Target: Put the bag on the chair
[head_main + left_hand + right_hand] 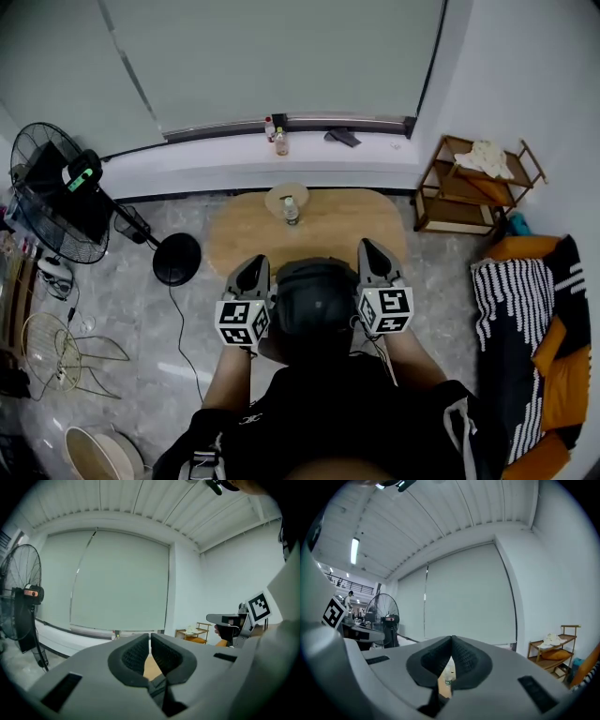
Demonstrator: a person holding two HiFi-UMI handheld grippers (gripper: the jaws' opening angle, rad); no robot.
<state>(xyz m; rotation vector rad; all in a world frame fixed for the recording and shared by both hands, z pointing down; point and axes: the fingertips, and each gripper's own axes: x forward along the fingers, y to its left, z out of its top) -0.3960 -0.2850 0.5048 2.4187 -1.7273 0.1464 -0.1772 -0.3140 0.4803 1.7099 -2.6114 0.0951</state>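
Observation:
I hold both grippers up at head height, one on each side of the person's dark head (317,298). My left gripper (255,264) is shut, its black pads (140,651) meeting with nothing between them. My right gripper (367,247) is shut and empty too, pads (461,656) touching. The orange chair (553,375) with a black-and-white striped cloth (506,319) stands at the right edge. A black mass with pale straps (202,459) lies over the person's back; whether it is the bag I cannot tell.
An oval wooden table (347,225) stands ahead with a small bottle (291,211) on a round mat. A black standing fan (56,192) is at the left and a wooden shelf (469,183) at the far right. A window sill (234,141) runs along the wall.

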